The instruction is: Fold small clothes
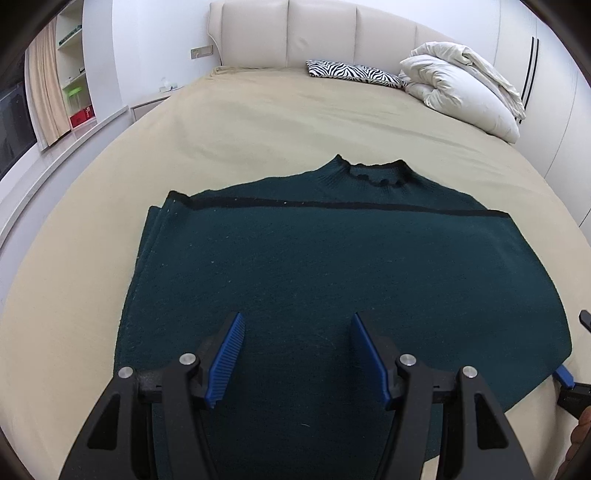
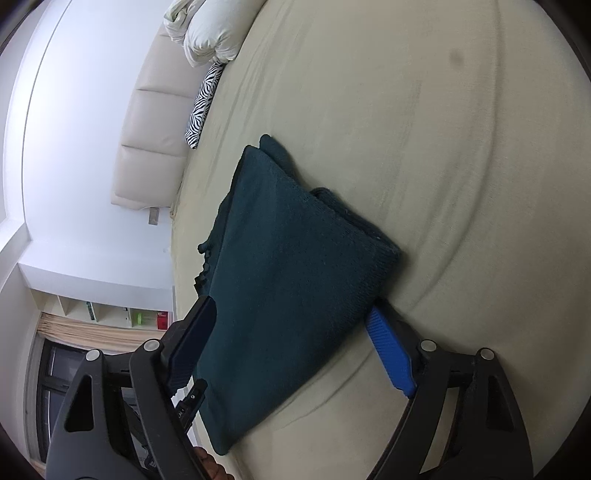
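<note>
While the bed (image 1: 258,122) is carrying everything under its beige sheet, we are seeing the dark green sweater (image 1: 332,266) lying flat on it, partly folded, with its collar pointing toward the padded headboard (image 1: 314,33) and a black stripe running across its upper part. Beyond the sweater, beside the headboard, a heap of white bedding (image 1: 461,85) is sitting next to a zebra-print cushion (image 1: 354,74). We are holding the left hand-held gripper (image 1: 297,354) above the near edge of the sweater, its blue pads spread apart and not touching the fabric. At the sweater's right side we are holding the right hand-held gripper (image 2: 291,339) rolled sideways, its jaws standing wide with the folded edge of the sweater between them; one pad is lying under the fabric against the sheet, the other over it, not yet pinching.
</note>
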A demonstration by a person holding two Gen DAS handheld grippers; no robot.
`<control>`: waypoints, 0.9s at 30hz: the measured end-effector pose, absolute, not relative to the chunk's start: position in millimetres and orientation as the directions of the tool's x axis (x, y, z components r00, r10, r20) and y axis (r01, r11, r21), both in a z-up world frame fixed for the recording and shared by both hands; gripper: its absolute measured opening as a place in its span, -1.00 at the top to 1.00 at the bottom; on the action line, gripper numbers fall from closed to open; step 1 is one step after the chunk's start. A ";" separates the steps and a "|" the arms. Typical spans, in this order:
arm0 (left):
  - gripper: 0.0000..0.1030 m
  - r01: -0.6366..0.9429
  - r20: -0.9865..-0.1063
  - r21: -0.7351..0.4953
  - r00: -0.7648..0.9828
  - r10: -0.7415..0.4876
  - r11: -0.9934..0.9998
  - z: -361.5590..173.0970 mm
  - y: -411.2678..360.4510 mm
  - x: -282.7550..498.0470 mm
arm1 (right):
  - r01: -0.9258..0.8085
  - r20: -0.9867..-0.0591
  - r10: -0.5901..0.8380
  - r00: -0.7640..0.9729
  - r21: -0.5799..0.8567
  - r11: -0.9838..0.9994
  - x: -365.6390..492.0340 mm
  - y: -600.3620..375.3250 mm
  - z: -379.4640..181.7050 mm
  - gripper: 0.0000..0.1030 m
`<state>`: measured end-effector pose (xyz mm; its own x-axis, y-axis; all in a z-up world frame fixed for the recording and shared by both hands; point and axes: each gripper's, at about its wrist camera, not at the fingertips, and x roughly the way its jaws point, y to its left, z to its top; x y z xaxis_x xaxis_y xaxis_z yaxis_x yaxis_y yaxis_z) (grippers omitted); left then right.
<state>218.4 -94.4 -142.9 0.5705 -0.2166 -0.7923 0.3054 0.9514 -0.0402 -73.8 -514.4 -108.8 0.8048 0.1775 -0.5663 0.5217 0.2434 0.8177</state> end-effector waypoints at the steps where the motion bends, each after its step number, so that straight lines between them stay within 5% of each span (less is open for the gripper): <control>1: -0.23 0.307 -0.795 -0.037 0.568 -0.214 0.951 -144.8 -94.8 217.9 | 0.515 -0.560 0.173 0.811 0.822 0.244 -71.6 -515.5 -108.3 -0.55; 27: -0.30 0.306 -0.807 0.015 0.565 -0.169 0.952 -153.5 -98.3 225.8 | 0.440 -0.522 0.180 0.834 0.825 0.353 -20.4 -516.3 -106.2 -0.09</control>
<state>225.8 -98.3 -153.5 0.5653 -0.1690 -0.8074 0.3061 0.9519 0.0151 -20.4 -516.3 -106.2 0.8340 0.1798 -0.5217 0.4402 0.3535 0.8254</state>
